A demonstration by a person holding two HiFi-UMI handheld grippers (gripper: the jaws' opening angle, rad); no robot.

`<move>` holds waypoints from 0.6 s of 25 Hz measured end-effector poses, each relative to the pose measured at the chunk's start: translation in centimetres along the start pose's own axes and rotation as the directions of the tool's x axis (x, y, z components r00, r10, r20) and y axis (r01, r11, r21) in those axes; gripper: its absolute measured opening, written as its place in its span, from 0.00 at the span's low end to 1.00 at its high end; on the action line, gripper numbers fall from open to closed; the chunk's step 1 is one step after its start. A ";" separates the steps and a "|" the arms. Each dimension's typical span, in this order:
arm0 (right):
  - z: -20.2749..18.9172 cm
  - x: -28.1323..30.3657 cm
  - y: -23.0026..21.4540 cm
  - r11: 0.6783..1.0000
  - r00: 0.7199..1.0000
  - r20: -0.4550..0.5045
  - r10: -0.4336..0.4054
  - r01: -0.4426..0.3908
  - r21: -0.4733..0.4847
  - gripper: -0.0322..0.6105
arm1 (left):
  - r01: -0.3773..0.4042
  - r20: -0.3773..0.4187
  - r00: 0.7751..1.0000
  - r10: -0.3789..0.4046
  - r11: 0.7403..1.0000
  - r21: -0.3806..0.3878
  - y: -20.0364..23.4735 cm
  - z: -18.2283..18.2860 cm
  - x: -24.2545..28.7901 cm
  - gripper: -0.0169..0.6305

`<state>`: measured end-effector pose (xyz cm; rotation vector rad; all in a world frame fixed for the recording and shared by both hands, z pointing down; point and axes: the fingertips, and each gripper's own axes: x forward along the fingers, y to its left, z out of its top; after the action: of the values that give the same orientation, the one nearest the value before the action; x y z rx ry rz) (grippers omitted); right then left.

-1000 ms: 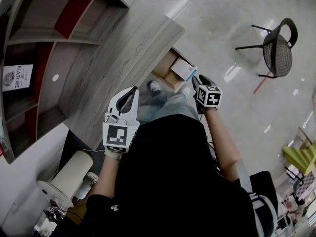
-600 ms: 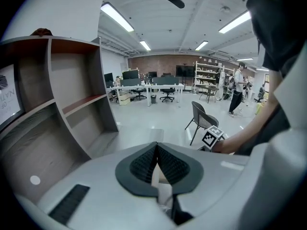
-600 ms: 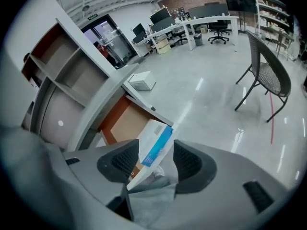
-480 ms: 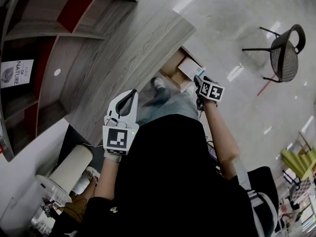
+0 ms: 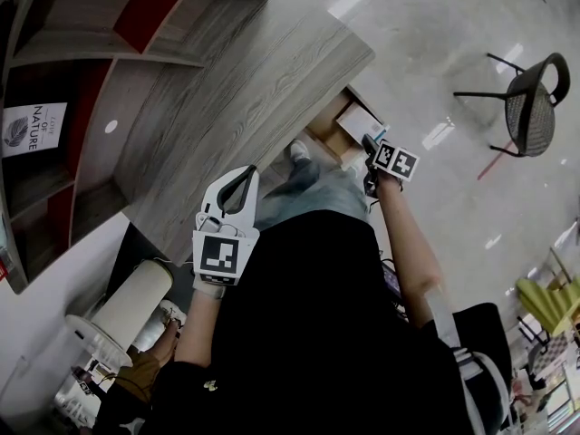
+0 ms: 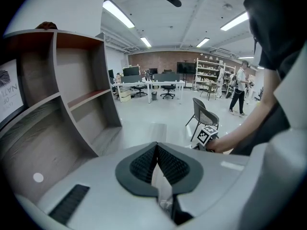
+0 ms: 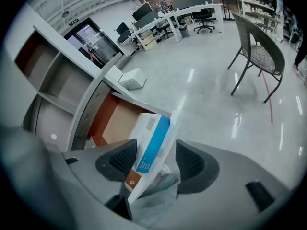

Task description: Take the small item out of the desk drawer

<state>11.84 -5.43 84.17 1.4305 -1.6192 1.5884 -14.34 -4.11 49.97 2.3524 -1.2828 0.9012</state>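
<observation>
Moved right gripper point(image 7: 156, 147) down, nearer drawer point(image 7: 112, 123); just spread jaws wide round box point(image 7: 151, 128) in drawer, not pinching. Holding left gripper point(image 6: 157, 157) pressed together, empty, away from drawer. Could squeeze crooked, tip box, drop it back.

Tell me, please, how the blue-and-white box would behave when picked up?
Probably stiff: the box shows flat faces and crisp edges. Likely light, as it looks like thin cardboard. The clear film by it looks loose, so a grip may slip.

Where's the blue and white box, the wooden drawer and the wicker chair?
Blue and white cardboard box point(image 7: 153, 142): right gripper view, blue face.
Open wooden drawer point(image 7: 119, 122): right gripper view, floor.
Dark wicker chair point(image 7: 260, 56): right gripper view, seat.
</observation>
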 end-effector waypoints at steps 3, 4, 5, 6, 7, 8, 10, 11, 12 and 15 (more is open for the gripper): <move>0.0 0.2 0.4 1.000 1.000 -0.008 0.001 -0.001 0.009 0.40 | -0.002 -0.001 1.000 0.002 1.000 -0.005 0.4 -0.2 -0.2 0.04; 0.0 0.2 0.5 1.000 1.000 -0.010 0.000 0.000 0.012 0.37 | -0.002 -0.001 1.000 0.002 1.000 -0.007 0.5 -0.3 -0.2 0.04; 0.0 0.3 0.6 1.000 1.000 -0.012 -0.004 0.004 0.016 0.37 | -0.003 0.000 1.000 0.003 1.000 -0.009 0.7 -0.4 -0.2 0.04; 0.0 0.3 0.6 1.000 1.000 -0.012 -0.009 0.010 0.019 0.36 | -0.003 0.000 1.000 0.003 1.000 -0.010 0.8 -0.4 -0.3 0.04; 0.0 0.2 0.6 1.000 1.000 -0.013 -0.015 0.015 0.025 0.36 | -0.003 0.000 1.000 0.003 1.000 -0.012 0.8 -0.5 -0.3 0.04; 0.0 0.2 0.5 0.999 1.000 -0.015 -0.021 0.021 0.032 0.35 | -0.003 0.001 1.000 0.003 1.000 -0.012 0.9 -0.5 -0.3 0.04; -0.1 0.0 0.4 0.998 0.999 -0.020 -0.034 0.035 0.045 0.33 | -0.001 0.007 1.000 0.001 1.000 -0.013 0.9 -0.5 -0.4 0.04; -0.1 -0.2 0.4 0.998 0.999 -0.022 -0.041 0.042 0.047 0.32 | 0.000 0.011 1.000 0.000 1.000 -0.013 1.0 -0.4 -0.5 0.04; -0.1 -0.3 0.4 0.998 0.999 -0.023 -0.049 0.050 0.046 0.30 | 0.002 0.014 1.000 -0.002 1.000 -0.013 1.0 -0.4 -0.5 0.04; -0.1 -1.0 0.8 0.997 0.997 -0.026 -0.077 0.077 0.003 0.26 | 0.007 0.025 1.000 -0.006 1.000 -0.014 1.1 -0.1 -0.6 0.04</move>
<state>11.43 -5.14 83.01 1.4510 -1.5286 1.5609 -15.59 -4.26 49.64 2.3627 -1.2860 0.8616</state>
